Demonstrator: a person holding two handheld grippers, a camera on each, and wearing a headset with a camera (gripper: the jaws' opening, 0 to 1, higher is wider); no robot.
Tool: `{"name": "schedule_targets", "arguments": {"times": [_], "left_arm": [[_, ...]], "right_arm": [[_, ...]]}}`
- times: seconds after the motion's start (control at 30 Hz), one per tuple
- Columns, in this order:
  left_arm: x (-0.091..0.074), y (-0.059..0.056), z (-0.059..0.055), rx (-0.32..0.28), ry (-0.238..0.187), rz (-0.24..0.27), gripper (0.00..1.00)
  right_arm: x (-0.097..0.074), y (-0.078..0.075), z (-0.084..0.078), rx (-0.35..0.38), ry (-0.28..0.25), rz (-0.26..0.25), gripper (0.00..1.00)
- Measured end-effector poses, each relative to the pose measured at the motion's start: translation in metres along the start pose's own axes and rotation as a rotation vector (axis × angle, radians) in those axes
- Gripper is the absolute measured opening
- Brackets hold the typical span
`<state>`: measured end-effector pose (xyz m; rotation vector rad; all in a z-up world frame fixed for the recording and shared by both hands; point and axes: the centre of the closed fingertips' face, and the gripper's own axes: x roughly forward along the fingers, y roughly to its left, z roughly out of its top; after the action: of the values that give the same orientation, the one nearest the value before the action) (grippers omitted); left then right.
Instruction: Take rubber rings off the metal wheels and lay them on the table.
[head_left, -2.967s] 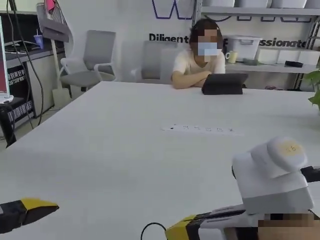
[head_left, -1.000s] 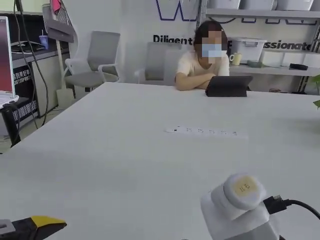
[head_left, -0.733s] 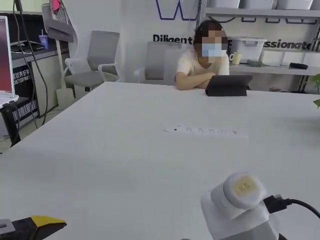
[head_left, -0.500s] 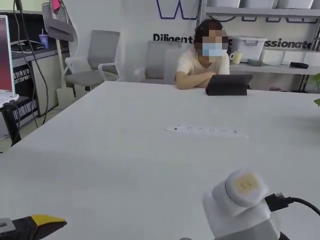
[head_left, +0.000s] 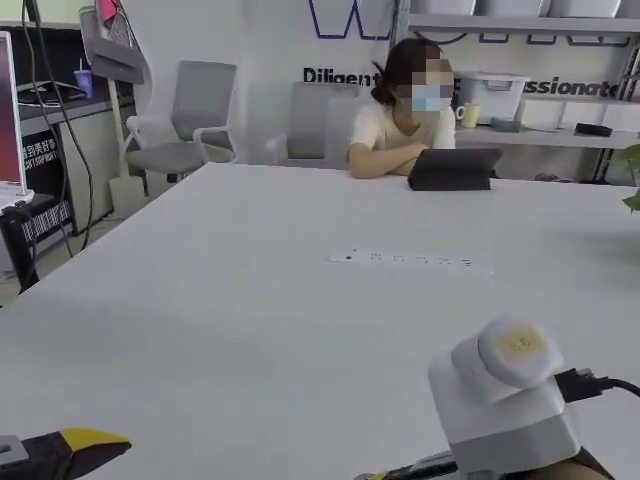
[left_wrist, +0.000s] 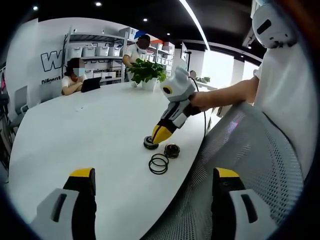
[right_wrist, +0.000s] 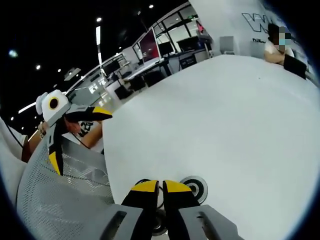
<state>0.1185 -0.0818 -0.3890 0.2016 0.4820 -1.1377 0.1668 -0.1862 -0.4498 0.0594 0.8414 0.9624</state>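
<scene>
Right tool (right_wrist: 160, 186): jaws pressed together, tips down just beside a wheel (right_wrist: 196, 188); can't tell if anything is pinched.
Left tool (left_wrist: 155, 173): jaws spread wide, well apart from the wheels, pointing at them.
Wheels: two, side by side (left_wrist: 150, 142) (left_wrist: 171, 150) near the counter (left_wrist: 90, 125) edge.
Rings (left_wrist: 158, 163): two, overlapping, flat on the counter just beside the wheels.

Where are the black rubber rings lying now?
In the left gripper view, the rubber rings lie on the table near its edge, beside two metal wheels.
</scene>
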Motion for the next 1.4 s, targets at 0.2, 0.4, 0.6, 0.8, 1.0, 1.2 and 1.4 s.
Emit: {"name": "schedule_targets", "arguments": {"times": [0.2,0.4,0.6,0.8,1.0,1.2,1.4], "left_arm": [[-0.001,0.000,0.001,0.000,-0.007,0.001,0.96],[-0.001,0.000,0.006,0.019,-0.011,-0.004,0.96],[-0.002,0.003,0.018,0.020,-0.050,-0.001,0.96],[-0.004,0.000,0.035,0.043,-0.078,-0.019,0.95],[-0.004,-0.005,0.065,0.082,-0.139,-0.043,0.95],[0.001,-0.005,0.082,0.107,-0.159,-0.074,0.95],[0.008,0.003,0.094,0.172,-0.141,-0.083,0.92]], "right_arm": [[-0.011,-0.013,0.009,0.031,-0.051,-0.028,0.01],[-0.020,-0.026,0.011,0.063,-0.086,-0.057,0.02],[-0.026,-0.035,0.009,0.059,-0.090,-0.082,0.03],[-0.027,-0.048,-0.008,-0.031,-0.012,-0.135,0.05],[-0.027,-0.052,-0.017,-0.090,0.038,-0.154,0.07],[-0.027,-0.053,-0.025,-0.116,0.071,-0.147,0.10],[-0.027,-0.052,-0.027,-0.128,0.077,-0.140,0.12]]}}
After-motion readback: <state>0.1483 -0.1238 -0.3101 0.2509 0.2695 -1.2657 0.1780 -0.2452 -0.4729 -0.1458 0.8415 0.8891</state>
